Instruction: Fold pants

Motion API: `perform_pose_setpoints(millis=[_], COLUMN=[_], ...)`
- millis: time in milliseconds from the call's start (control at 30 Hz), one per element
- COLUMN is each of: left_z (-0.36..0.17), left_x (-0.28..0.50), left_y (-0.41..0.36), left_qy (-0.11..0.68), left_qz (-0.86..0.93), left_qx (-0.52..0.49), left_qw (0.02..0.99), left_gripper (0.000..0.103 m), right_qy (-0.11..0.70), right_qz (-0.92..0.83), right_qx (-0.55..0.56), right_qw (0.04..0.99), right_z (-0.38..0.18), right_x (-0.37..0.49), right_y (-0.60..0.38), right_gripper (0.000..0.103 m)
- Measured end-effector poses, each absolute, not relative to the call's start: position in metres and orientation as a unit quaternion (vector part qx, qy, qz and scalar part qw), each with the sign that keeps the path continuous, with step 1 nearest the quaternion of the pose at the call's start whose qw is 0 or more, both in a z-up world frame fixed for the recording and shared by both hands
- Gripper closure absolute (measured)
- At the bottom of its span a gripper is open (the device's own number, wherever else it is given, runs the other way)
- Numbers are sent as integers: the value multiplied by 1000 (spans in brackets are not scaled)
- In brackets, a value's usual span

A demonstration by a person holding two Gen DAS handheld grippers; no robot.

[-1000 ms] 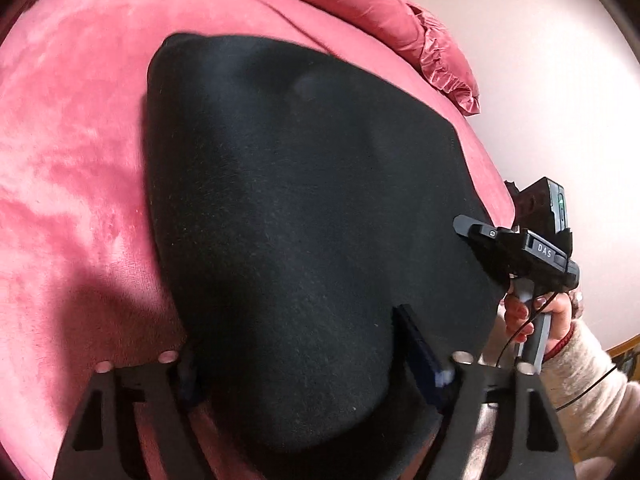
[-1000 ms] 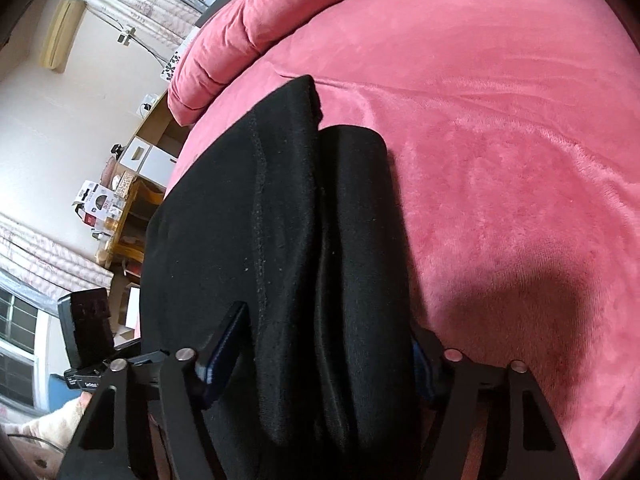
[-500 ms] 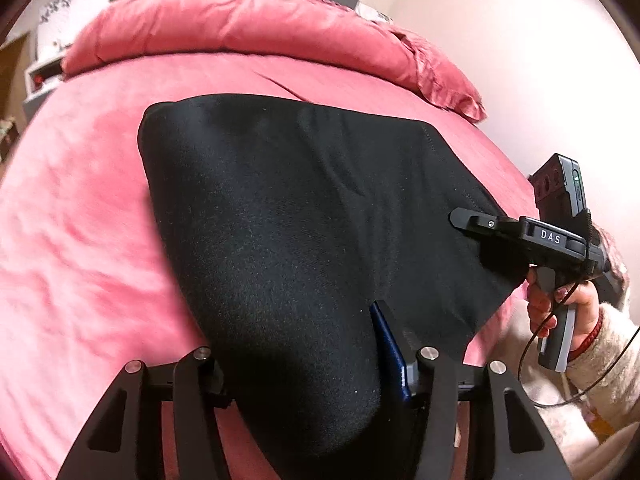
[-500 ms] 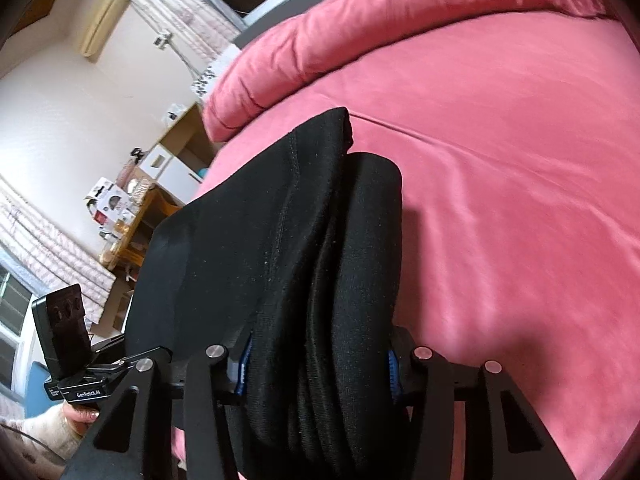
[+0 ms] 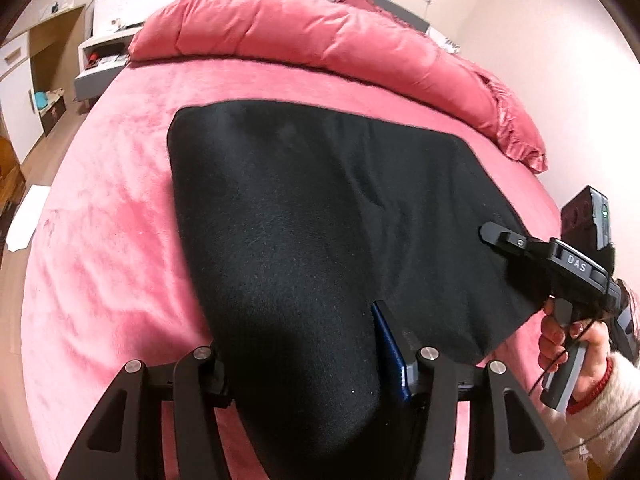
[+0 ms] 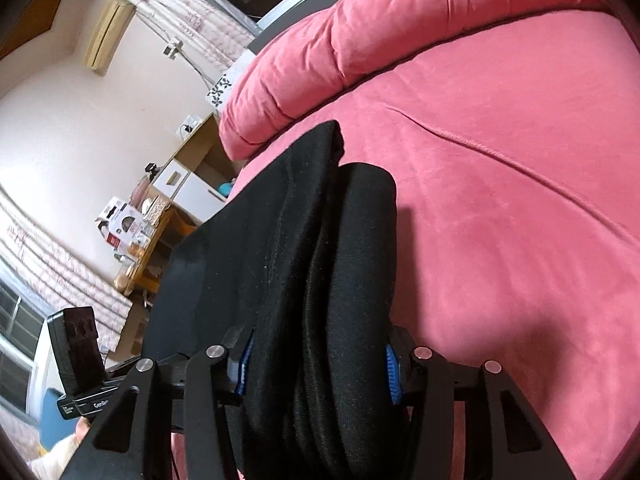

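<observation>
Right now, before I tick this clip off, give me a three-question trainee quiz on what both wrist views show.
1. True or false: the black pants hang clear of the pink bed.
2. What is the right gripper closed on? A) a pillow B) a bunched stack of pants layers C) nothing
3. Fill in: the left gripper clamps the pants at the ___ edge of its view.

Key: 1. False, the far part lies on the bed. 2. B. 3. Bottom, nearest the camera.
</observation>
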State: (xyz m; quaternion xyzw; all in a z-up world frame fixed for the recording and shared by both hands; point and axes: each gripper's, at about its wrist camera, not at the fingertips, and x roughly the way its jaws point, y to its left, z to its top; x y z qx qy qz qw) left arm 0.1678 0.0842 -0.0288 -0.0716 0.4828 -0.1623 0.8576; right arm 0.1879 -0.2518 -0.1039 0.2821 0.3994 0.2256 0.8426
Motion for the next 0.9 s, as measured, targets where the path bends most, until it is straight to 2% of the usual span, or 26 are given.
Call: perform_pose_setpoints(millis=[67, 133, 200, 300, 400, 633, 900], left_z=[-41, -49, -56, -60, -54, -53, -52], left_x=[171, 169, 161, 145, 124, 101, 79], left_y=[88, 96, 107, 117, 108, 61, 66], left_qy=[493, 493, 488, 479, 463, 442, 452], left_qz=[-161, -156, -141, -132, -106, -87, -60], left_qx=[-71, -83, -112, -138, -115, 19, -10], left_qw=[852, 852, 854, 857, 872, 893, 890], left_gripper=[39, 21, 14, 14, 14, 14, 15], right_qy=[411, 419, 412, 407, 405, 394, 392], right_qz=[213, 208, 213, 196, 173, 124, 64], right_qx=[281, 280, 280, 242, 213, 181, 156], right_qw=[841, 838, 840, 859, 872, 893, 904], right_z=[-112, -124, -128, -120, -114, -104, -93], right_x=[195, 195, 190, 179, 168, 137, 99], right_y=[-251, -254, -259, -258, -259, -268, -267], right_gripper=[53, 47, 46, 39, 33, 29, 26])
